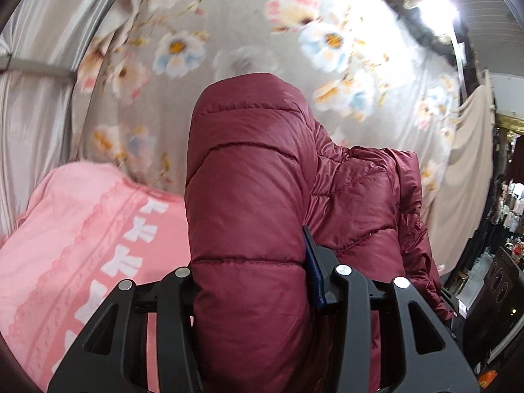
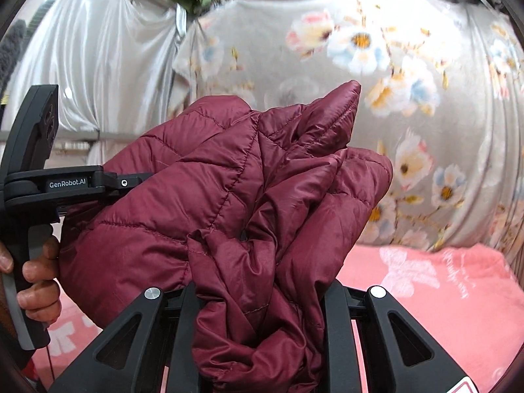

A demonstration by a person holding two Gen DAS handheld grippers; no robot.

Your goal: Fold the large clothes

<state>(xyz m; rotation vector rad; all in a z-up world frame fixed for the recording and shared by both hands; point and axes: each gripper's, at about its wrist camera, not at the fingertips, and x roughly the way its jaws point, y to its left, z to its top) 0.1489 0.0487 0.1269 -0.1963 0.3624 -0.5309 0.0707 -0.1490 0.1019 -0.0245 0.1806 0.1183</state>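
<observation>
- Only the right wrist view shows a hand (image 2: 34, 275) holding the left tongs (image 2: 131, 183).
- Both tongs pinch the red puffy jacket (image 1: 249, 196); the left tongs are partly open around a thick fold, and the right tongs (image 2: 258, 327) squeeze more tightly.

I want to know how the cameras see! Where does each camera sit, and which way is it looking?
Left wrist view: sits on the left gripper, looking along its fingers at the maroon puffer jacket they hold; no hand shows.
Right wrist view: sits on the right gripper, facing bunched jacket; the person's hand on the other gripper's handle shows at the left.
Both share the jacket, the pink blanket and the floral sheet.
</observation>
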